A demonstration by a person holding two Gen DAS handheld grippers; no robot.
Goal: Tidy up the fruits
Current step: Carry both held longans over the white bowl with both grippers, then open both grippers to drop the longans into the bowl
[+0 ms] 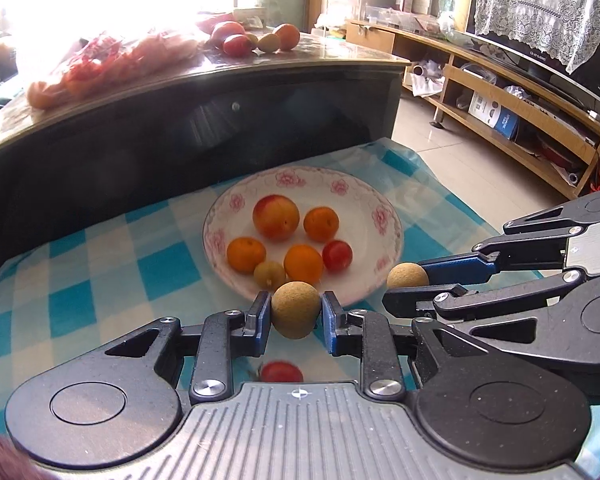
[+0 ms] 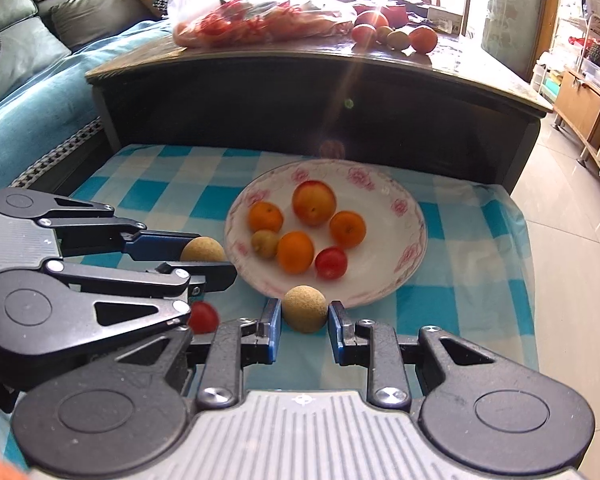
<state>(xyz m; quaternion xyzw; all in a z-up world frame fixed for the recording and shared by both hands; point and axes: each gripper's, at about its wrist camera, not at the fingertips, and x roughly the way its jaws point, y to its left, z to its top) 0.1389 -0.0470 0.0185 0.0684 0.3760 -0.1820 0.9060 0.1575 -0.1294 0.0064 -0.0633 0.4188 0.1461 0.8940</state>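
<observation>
1. Left wrist view: my left claw (image 1: 296, 314) is clamped on a tan round fruit (image 1: 295, 309), both pads touching its sides, and holds it just short of the near rim of the flowered plate (image 1: 364, 216). The plate sits on the checked cloth (image 1: 100, 272) and carries six fruits, the big peach (image 1: 276, 216) at the back. A small red fruit (image 1: 281, 372) lies on the cloth under my claw.

2. Same view: my right claw (image 1: 410, 282) comes in from the right, clamped on a second tan fruit (image 1: 406, 276) beside the plate's rim.

3. Right wrist view: the right claw (image 2: 304, 316) has the second tan fruit (image 2: 304, 308) between its pads, at the plate's (image 2: 416, 208) near rim. The left pad looks touching; a thin gap may show at the right pad.

4. Same view: the left claw (image 2: 216, 258) holds its fruit (image 2: 202, 250) just left of the plate.

5. Judgement: both fruits need carrying over the rim to bare plate, one at a time so my claws do not knock together, then lowering before release, lest they roll.
</observation>
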